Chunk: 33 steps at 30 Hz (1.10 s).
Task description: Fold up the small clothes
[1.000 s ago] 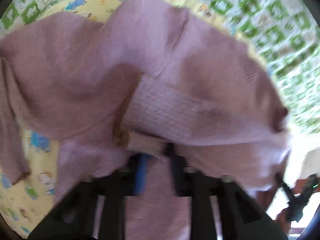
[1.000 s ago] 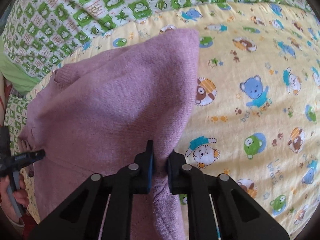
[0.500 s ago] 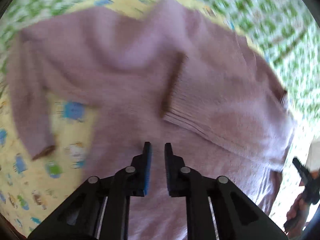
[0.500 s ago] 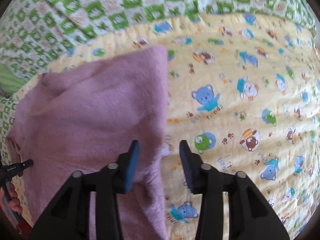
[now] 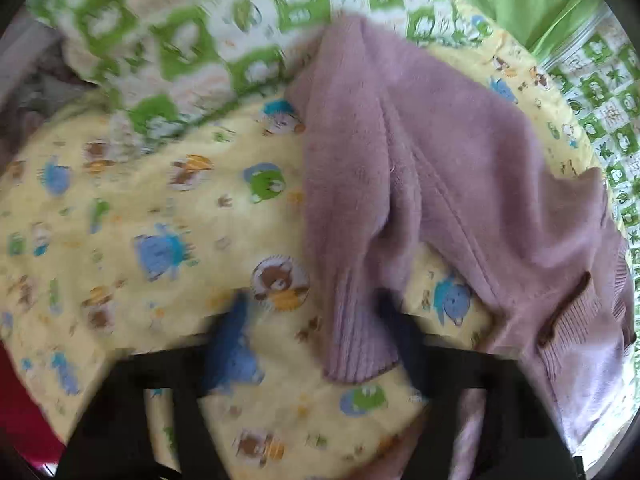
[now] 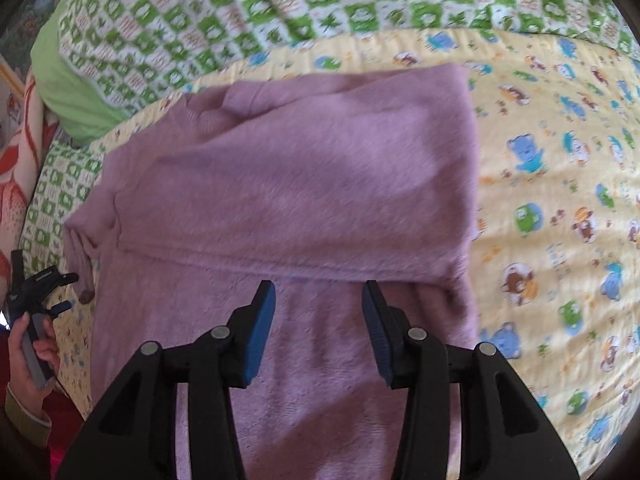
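A small mauve knit sweater [image 6: 304,184] lies on a yellow cartoon-print blanket [image 6: 560,208], folded across its width with a straight fold edge near my right gripper. My right gripper [image 6: 318,312] is open and empty, just above the sweater's lower half. In the left wrist view the sweater [image 5: 460,168] lies at the right, and one sleeve with a ribbed cuff [image 5: 356,340] reaches down between the fingers. My left gripper [image 5: 312,320] is open wide around that cuff, blurred by motion. The left gripper also shows at the far left of the right wrist view [image 6: 36,292].
A green-and-white checked quilt [image 6: 280,4] and a plain green pillow [image 6: 72,96] border the blanket at the back. Red fabric [image 5: 24,400] lies at the blanket's near left edge. Open blanket lies to the right of the sweater.
Both grippers let go of the sweater and opened. The sweater now lies folded on the blanket. My left gripper swung left to the sleeve cuff; my right gripper drew back over the lower half.
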Each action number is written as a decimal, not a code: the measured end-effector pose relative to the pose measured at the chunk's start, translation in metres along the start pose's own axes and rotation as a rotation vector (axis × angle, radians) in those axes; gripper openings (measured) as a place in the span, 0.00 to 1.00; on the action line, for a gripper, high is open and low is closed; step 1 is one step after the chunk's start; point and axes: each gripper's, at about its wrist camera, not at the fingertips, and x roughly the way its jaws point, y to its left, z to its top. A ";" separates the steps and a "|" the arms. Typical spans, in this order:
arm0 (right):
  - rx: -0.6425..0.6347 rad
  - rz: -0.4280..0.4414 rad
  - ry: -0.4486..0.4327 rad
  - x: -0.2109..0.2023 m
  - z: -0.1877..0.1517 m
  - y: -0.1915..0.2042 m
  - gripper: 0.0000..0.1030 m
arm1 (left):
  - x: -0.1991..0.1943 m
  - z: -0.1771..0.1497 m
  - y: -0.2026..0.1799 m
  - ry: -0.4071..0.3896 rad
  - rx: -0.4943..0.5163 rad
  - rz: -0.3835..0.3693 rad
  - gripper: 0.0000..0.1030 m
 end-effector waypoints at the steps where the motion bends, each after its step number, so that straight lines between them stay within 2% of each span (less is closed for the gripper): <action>1: -0.004 0.009 0.009 0.002 -0.003 0.003 0.45 | 0.002 0.004 0.000 0.008 -0.001 -0.042 0.10; 4: -0.026 0.029 0.008 0.006 -0.003 0.013 0.45 | -0.025 0.007 -0.006 -0.051 0.057 -0.069 0.07; 7: -0.032 0.042 -0.012 0.002 -0.004 0.019 0.45 | -0.086 -0.001 -0.051 -0.124 0.172 -0.220 0.06; 9: -0.026 0.043 -0.022 -0.001 -0.004 0.018 0.45 | -0.131 -0.016 -0.104 -0.153 0.299 -0.360 0.06; 10: -0.016 0.043 -0.030 -0.004 -0.005 0.017 0.45 | -0.154 -0.030 -0.140 -0.153 0.381 -0.452 0.06; 12: 0.003 0.041 -0.043 -0.010 -0.005 0.015 0.45 | -0.184 -0.065 -0.201 -0.140 0.528 -0.588 0.06; 14: 0.020 0.036 -0.062 -0.018 -0.004 0.012 0.45 | -0.202 -0.105 -0.250 -0.131 0.648 -0.682 0.07; 16: 0.027 0.023 -0.077 -0.026 -0.004 0.007 0.45 | -0.194 -0.141 -0.295 -0.104 0.773 -0.707 0.13; 18: 0.039 0.008 -0.082 -0.032 -0.004 0.001 0.45 | -0.164 -0.161 -0.321 -0.051 0.854 -0.634 0.26; 19: 0.050 0.005 -0.080 -0.034 -0.004 -0.004 0.45 | -0.148 -0.166 -0.325 -0.031 0.878 -0.582 0.27; 21: 0.069 0.005 -0.073 -0.035 -0.005 -0.010 0.45 | -0.129 -0.167 -0.306 -0.011 0.885 -0.510 0.33; 22: 0.074 0.000 -0.069 -0.034 -0.005 -0.012 0.45 | -0.120 -0.163 -0.286 -0.006 0.871 -0.485 0.36; 24: 0.075 0.006 -0.063 -0.029 -0.004 -0.013 0.45 | -0.105 -0.150 -0.236 -0.012 0.835 -0.413 0.51; 27: 0.061 0.025 -0.047 -0.017 0.000 -0.005 0.45 | -0.080 -0.135 -0.172 -0.032 0.801 -0.252 0.52; 29: 0.034 0.027 -0.045 -0.007 0.007 0.004 0.46 | -0.053 -0.123 -0.139 -0.048 0.790 -0.095 0.52; 31: -0.006 0.014 -0.060 0.002 0.016 0.015 0.52 | -0.032 -0.111 -0.120 -0.058 0.757 -0.014 0.52; 33: -0.087 -0.042 -0.087 0.010 0.025 0.029 0.60 | -0.019 -0.099 -0.111 -0.055 0.721 0.003 0.53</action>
